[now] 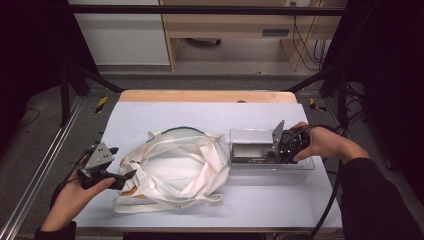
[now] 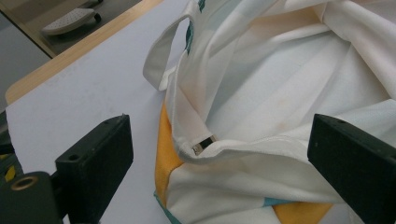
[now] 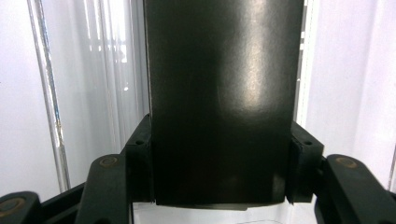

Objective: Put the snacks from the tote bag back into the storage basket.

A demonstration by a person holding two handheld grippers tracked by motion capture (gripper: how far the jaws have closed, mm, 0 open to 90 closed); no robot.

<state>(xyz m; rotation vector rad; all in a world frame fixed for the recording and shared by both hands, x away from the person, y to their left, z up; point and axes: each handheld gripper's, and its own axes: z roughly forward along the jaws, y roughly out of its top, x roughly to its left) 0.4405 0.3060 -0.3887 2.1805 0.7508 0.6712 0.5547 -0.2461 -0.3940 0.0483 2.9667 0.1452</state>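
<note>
Dark box clamped between right gripper fingers inside clear bin; left gripper fingers apart, straddling tote bag rim.

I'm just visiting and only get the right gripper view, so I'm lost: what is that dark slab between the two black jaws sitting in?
Observer: In the high view the right tool grips a dark box inside a clear plastic bin, on the table's right side.
Operator: Anything else on that table?
Observer: A crumpled white cloth bag lies just left of the bin.
Operator: And the other hand?
Observer: The left tool is at the bag's left edge, jaws open on either side of its rim, not pinching it.
</note>
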